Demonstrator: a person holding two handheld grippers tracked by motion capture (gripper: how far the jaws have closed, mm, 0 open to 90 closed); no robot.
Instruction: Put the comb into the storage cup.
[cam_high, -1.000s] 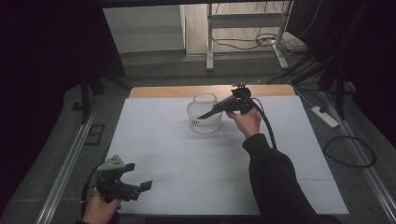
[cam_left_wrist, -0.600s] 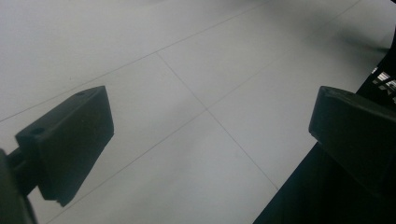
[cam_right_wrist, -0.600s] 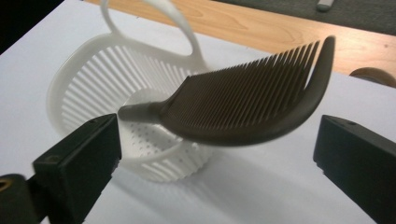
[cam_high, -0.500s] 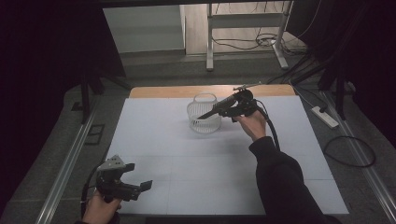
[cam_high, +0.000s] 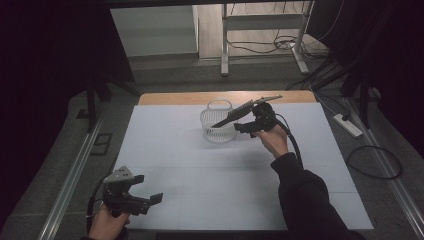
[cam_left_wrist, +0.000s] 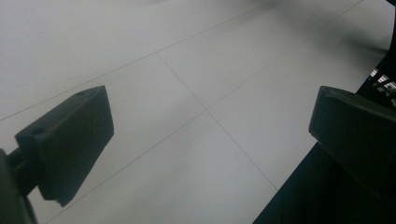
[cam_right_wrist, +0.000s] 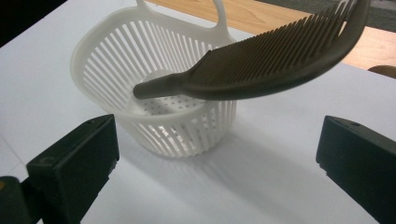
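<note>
My right gripper (cam_high: 245, 131) stands just beside the white slatted basket (cam_high: 218, 126), on the side away from my left gripper (cam_high: 145, 202). Its jaws are released and spread wide; they have just been opening, and nothing sits between them. In the right gripper view the two black jaws frame the basket from below, clear of its wall.

The dark comb (cam_right_wrist: 280, 60) rests in the basket: its handle end is down inside, near the perforated floor, and its toothed part leans on the rim and slants up and out past the basket. No jaw touches the comb.

My left gripper hangs well apart from the basket, at the near edge of the white table cover (cam_high: 165, 150). Its jaws are released as well, with bare cover between them.
</note>
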